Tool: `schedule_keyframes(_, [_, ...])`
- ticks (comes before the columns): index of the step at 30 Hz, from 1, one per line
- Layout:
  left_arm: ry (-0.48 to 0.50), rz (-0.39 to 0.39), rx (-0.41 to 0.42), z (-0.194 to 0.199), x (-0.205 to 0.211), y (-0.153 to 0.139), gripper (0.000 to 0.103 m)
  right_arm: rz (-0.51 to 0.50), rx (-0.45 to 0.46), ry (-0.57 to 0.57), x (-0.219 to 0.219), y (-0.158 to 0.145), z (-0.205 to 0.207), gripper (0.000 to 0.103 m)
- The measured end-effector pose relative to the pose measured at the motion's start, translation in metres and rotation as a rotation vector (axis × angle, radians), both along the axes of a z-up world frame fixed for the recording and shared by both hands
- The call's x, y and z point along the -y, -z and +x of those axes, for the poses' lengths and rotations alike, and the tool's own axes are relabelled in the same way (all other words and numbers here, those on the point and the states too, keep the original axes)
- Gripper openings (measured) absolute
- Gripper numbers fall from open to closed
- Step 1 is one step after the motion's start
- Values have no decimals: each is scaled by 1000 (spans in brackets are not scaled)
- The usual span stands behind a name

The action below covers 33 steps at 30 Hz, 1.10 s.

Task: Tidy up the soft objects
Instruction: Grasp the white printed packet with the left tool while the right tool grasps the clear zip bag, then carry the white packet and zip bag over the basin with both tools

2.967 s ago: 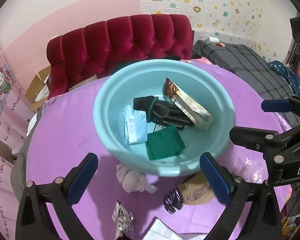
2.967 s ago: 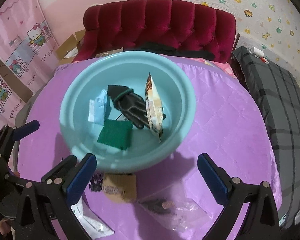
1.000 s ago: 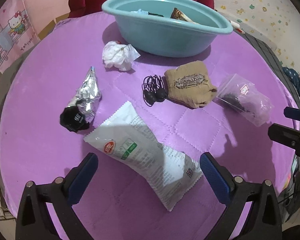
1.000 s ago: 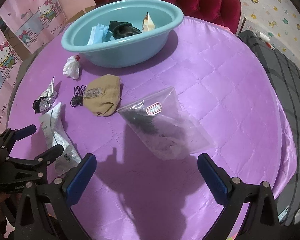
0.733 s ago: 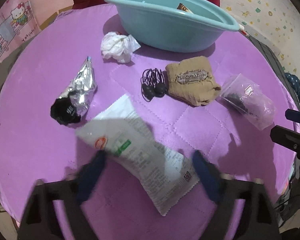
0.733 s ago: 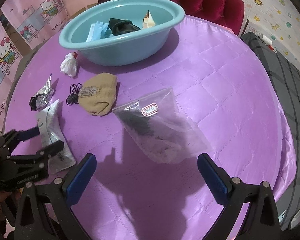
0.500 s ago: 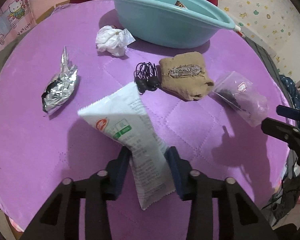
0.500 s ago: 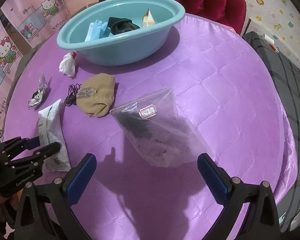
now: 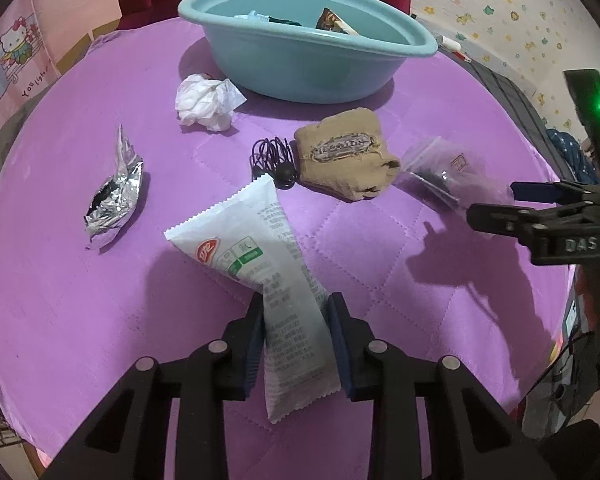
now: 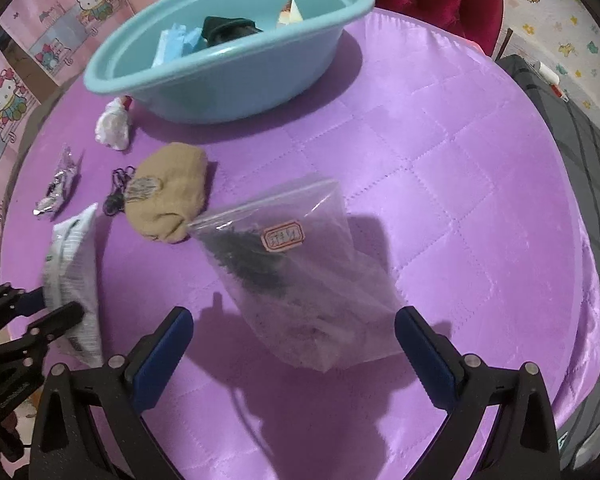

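Our left gripper [image 9: 296, 336] is clamped on the white snack packet [image 9: 260, 264] near its lower end, above the purple counter [image 9: 60, 280]. Our right gripper [image 10: 294, 354] stands wide apart just before the clear zip bag [image 10: 300, 264], which lies on the counter beside the tan cloth [image 10: 168, 196].

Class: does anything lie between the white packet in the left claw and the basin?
Yes. The earphones and the tan cloth lie on the table between the packet and the basin; lifted over them, nothing visible blocks it.

2 close wrist views facing the basin [image 9: 300, 60], table [image 10: 460, 160] shared
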<state>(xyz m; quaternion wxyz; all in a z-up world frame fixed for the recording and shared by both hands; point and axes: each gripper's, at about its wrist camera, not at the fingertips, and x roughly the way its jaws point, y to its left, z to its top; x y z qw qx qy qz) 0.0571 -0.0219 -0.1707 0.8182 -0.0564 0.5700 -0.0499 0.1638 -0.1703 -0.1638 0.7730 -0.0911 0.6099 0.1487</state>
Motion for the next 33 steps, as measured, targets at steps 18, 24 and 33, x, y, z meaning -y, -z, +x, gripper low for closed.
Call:
schedule_keyframes(18, [41,-7,0,8,-6,-4,34,-9,14,47,-8,-4,-6,24])
schedule_keyframes(24, [69,-7,7,9,-9,-13,34,-14,22,93,-8,-13,-12,24])
schedule_keyframes(33, [109,0,42,8,-14,-32,34,-16,54,143,-9,-36,-26,24])
